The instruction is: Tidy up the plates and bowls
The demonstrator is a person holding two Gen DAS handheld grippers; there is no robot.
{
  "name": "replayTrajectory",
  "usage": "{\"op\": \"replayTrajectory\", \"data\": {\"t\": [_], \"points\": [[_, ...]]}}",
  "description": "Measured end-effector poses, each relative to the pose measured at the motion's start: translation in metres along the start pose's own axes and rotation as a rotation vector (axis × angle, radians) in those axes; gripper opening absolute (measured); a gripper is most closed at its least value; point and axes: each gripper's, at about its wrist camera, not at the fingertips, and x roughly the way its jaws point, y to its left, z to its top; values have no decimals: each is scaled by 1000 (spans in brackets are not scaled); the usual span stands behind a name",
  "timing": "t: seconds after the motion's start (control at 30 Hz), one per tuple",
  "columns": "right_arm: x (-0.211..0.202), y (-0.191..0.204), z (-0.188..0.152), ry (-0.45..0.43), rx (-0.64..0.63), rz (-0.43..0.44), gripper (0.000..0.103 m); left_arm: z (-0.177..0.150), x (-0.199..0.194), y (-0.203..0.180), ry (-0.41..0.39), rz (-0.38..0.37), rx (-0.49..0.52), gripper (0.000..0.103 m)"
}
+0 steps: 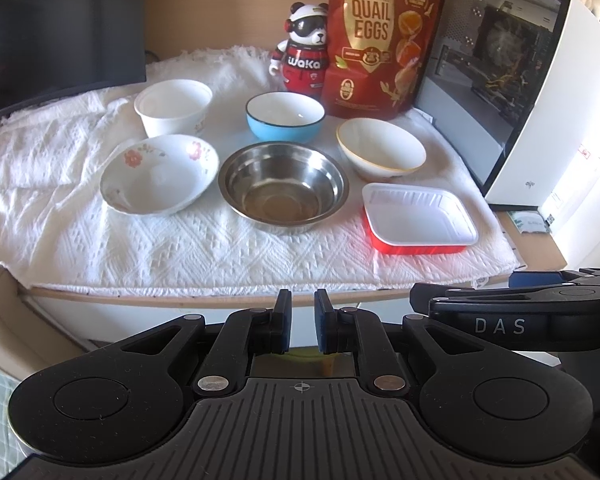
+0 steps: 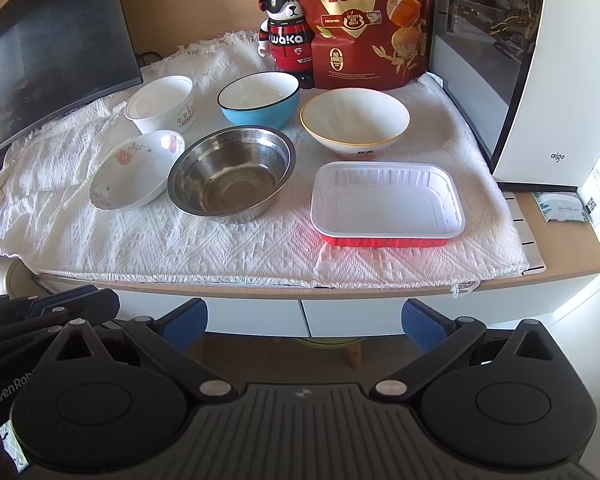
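Several dishes sit on a white cloth (image 1: 160,248). At the back stand a white paper cup bowl (image 1: 174,107), a blue bowl (image 1: 285,116) and a white bowl with a yellow rim (image 1: 381,148). In front lie a flowered plate (image 1: 159,172), a steel bowl (image 1: 283,186) and a red tray with a white inside (image 1: 418,218). My left gripper (image 1: 302,320) hangs shut and empty before the table's front edge, below the steel bowl. My right gripper (image 2: 304,320) stands open and empty, also short of the table edge, below the red tray (image 2: 388,204).
A panda figure (image 1: 304,50) and a red quail-egg bag (image 1: 384,36) stand behind the bowls. A white computer case (image 1: 512,92) rises at the right, a dark monitor (image 1: 56,28) at the left. A small packet (image 2: 562,208) lies on the bare desk corner.
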Motion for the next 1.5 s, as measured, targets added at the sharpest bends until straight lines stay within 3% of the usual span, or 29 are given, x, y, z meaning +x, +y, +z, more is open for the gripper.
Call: {"op": "replayTrajectory", "data": {"t": [1.5], "points": [[1,3,-2,6,4,-3,103,2,1,10,2,-30,-20,14]]}}
